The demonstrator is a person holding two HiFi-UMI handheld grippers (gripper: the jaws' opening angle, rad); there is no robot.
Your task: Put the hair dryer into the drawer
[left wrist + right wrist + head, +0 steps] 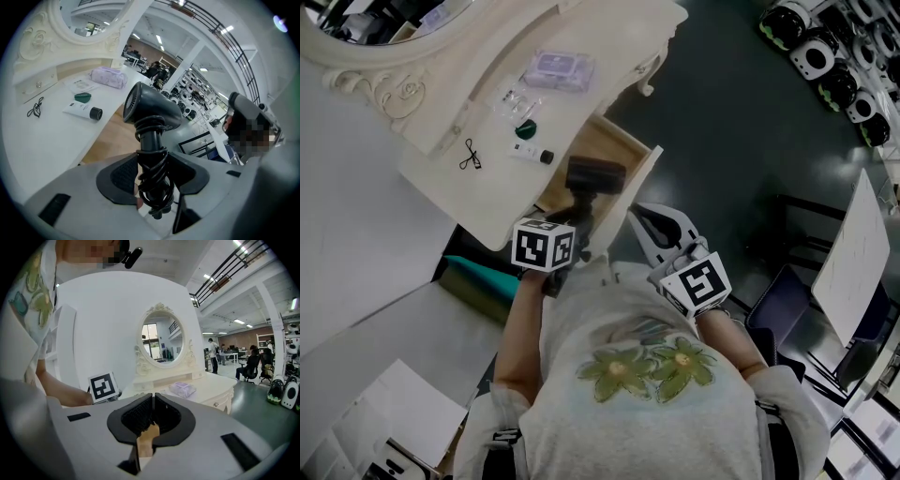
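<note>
Idling close to the body with the white plastic right gripper [153,402], its ribbed black fingers pressed together on nothing. Mid-carry, by the look of it: clamping the matte black hair dryer [152,108] by its cord-wrapped handle in the fingers of the left gripper [154,175], round barrel up, apparently over the open light-wood drawer [602,138] of the cream carved table [455,183]. Next, probably: lower onto the smooth drawer floor, tilt flat so the bulky barrel fits, let go, leaving the lilac soft pouch [558,68] and white tube with black cap [530,154] farther back untouched.
</note>
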